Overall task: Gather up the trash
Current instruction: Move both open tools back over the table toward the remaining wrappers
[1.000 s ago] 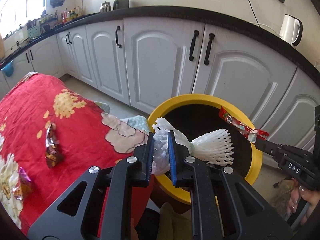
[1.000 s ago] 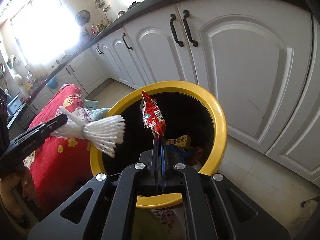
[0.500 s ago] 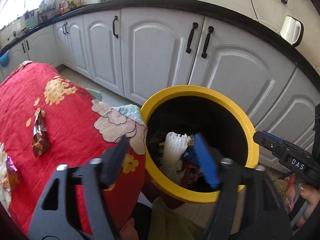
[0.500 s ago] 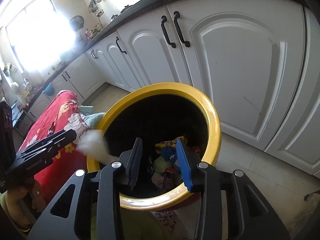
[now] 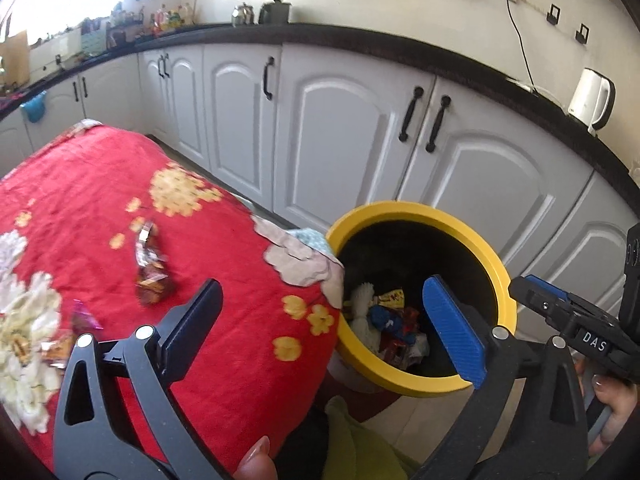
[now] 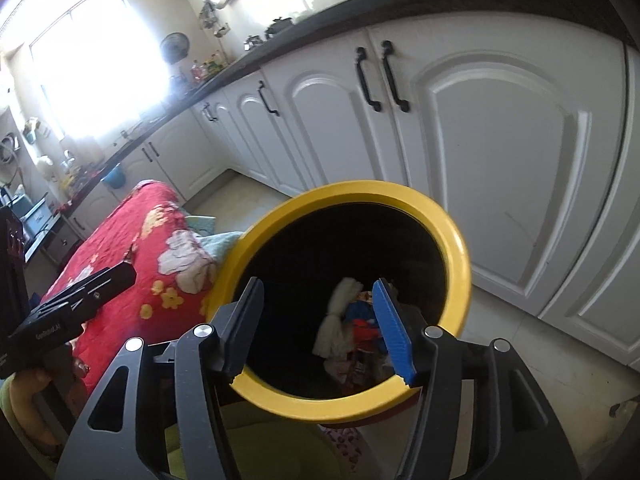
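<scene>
Tabletop (image 5: 100,184): red floral cloth, left of both tools.
Bin (image 5: 486,246): yellow-rimmed, just ahead of both tools.
Left tool (image 5: 320,330): spread wide, holding nothing.
Right tool (image 6: 320,322): spread wide, holding nothing.
White foam net (image 6: 340,320): inside the bin among wrappers.
Brown wrapper (image 5: 150,270): on the tabletop, ahead-left of the left tool.

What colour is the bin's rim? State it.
Yellow, around a black inside; the bin rim shows best in the right wrist view.

White foam net (image 5: 362,312) inside yellow-rimmed bin (image 5: 496,268)
</scene>
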